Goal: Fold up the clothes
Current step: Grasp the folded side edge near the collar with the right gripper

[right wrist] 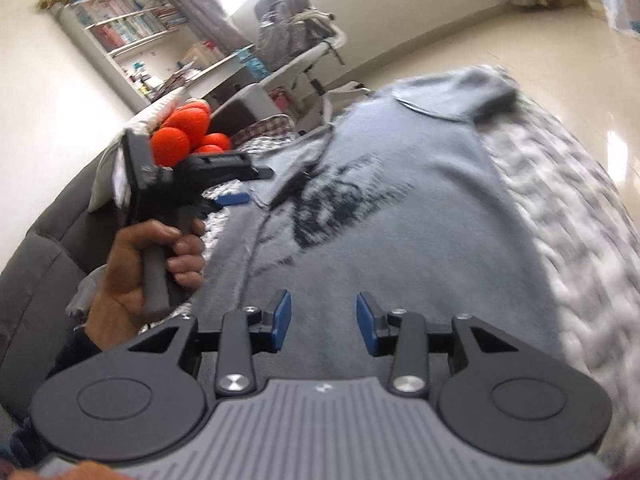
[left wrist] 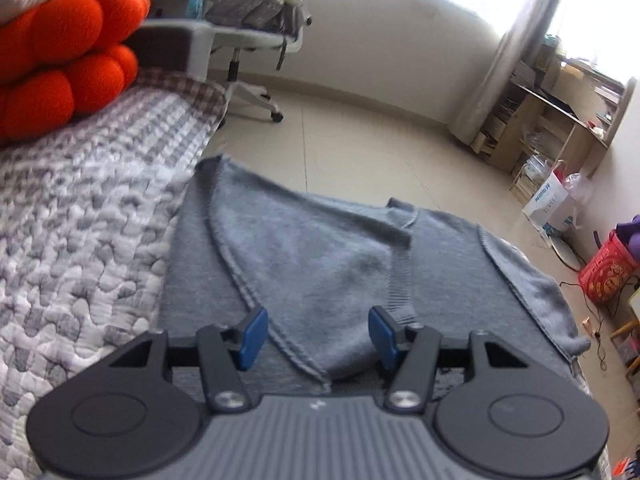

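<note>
orange cushion [left wrist: 60, 52]: far left on the bed, lumpy, under a white pillow; well apart from the sweater
quilt [left wrist: 80, 216]: grey-white patterned cover, bare to the left of the sweater, nothing lying on that stretch
grey sweater [left wrist: 312, 264]: spread flat on the quilt at the bed's right edge, one sleeve folded across the body, cuff near the gripper; right side hangs slightly over the edge
left gripper [left wrist: 317, 336]: low over the near part of the sweater, jaws moderately apart, blue pads clear of the cloth, nothing pinched; folded sleeve edge runs between them
left hand [right wrist: 148, 264]: seen from the right wrist view, wrapped around the gripper handle at the sweater's left edge
right gripper [right wrist: 323, 326]: over the sweater's near half, jaws a narrower gap, nothing between, pads not on the fabric
office chair [left wrist: 260, 40]: on the floor past the bed's far end, clothes draped on it
shelf unit [left wrist: 552, 120]: far right by the curtain, cluttered
red bag [left wrist: 608, 272]: right, on the floor beside the bed
</note>
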`<state>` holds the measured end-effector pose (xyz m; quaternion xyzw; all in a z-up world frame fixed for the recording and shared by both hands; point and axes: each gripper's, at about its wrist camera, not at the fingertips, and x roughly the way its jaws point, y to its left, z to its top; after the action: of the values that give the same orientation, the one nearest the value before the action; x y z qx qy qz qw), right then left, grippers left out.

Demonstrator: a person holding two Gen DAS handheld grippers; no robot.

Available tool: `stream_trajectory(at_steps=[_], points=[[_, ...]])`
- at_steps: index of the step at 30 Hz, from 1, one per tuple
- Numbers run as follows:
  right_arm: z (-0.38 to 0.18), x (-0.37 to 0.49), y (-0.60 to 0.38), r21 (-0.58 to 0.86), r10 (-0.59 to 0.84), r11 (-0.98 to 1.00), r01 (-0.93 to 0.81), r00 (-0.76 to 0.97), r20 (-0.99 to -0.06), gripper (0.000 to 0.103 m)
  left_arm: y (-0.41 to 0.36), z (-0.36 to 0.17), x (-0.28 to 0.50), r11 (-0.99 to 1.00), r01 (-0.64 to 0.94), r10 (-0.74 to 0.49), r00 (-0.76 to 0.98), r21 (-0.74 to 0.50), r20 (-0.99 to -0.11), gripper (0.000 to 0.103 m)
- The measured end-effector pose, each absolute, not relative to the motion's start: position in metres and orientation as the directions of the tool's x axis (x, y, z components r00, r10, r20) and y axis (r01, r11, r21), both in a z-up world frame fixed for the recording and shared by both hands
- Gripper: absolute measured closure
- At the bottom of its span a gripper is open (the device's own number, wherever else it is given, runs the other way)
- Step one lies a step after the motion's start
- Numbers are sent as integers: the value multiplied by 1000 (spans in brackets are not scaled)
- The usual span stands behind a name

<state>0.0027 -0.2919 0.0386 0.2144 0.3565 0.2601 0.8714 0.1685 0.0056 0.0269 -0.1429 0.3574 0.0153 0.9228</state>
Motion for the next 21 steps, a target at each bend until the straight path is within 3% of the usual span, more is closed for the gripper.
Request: stream_trajectory(at_steps=[7,12,21], points=[[41,60,-249,537,634,765,-355,558,-535,62,23,17,170,952,-119,-101,749,-282,-655,46],[33,125,-217,357,538,843,-402,631,-560,62,24,16,169,957,-95,-110,753,-273,-649,46],[9,210,-181,406,638,767,-497,528,-560,62,33,14,171,953,-78,-135,754,-292,-643,46]])
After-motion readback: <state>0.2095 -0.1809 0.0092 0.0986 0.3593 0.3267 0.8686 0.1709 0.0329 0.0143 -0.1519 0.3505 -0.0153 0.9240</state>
